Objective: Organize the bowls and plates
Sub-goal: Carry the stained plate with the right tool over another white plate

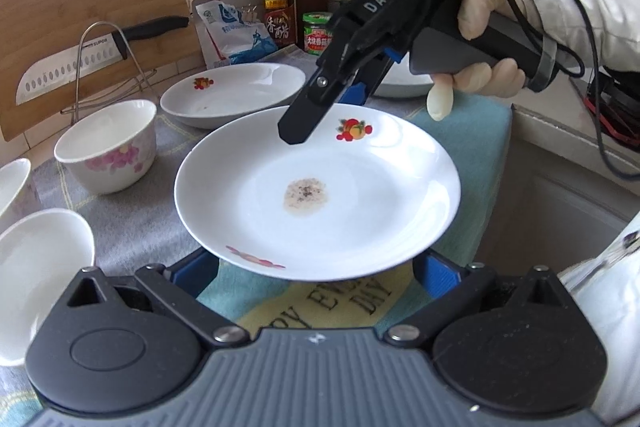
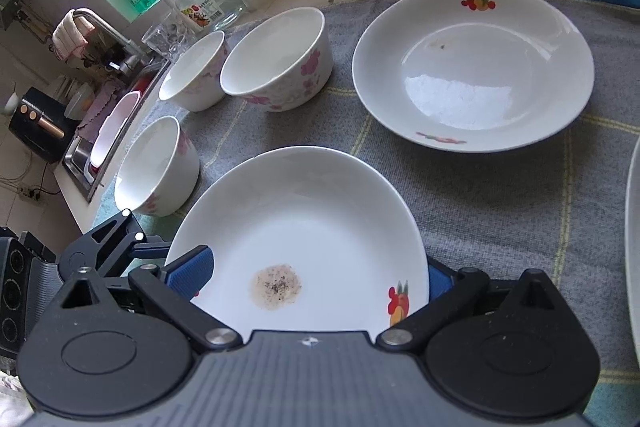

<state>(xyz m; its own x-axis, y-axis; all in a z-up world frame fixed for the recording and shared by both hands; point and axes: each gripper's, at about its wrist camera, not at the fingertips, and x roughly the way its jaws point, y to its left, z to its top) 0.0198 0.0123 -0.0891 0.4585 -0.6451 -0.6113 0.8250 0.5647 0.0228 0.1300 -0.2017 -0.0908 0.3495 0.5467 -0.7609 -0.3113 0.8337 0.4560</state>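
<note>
A white plate [image 1: 316,191] with fruit prints and a brown stain is held above the counter cloth. My left gripper [image 1: 316,273] has its blue pads at the plate's near rim. My right gripper [image 1: 304,115] reaches over the far rim, its black finger [image 1: 300,123] above the plate; in the right wrist view its blue pads [image 2: 192,267] flank the same plate [image 2: 304,235]. A second fruit plate [image 2: 472,67] lies on the grey cloth [image 2: 500,207]. Three floral bowls [image 2: 280,63], [image 2: 196,71], [image 2: 156,167] stand left of it.
A bamboo cutting board [image 1: 92,27] and knife [image 1: 72,67] lean at the back on a wire rack. A vinegar bottle [image 1: 280,3], a jar [image 1: 316,31] and a salt bag [image 1: 236,35] stand behind. A sink [image 2: 108,131] lies left. Another plate edge [image 2: 632,247] shows right.
</note>
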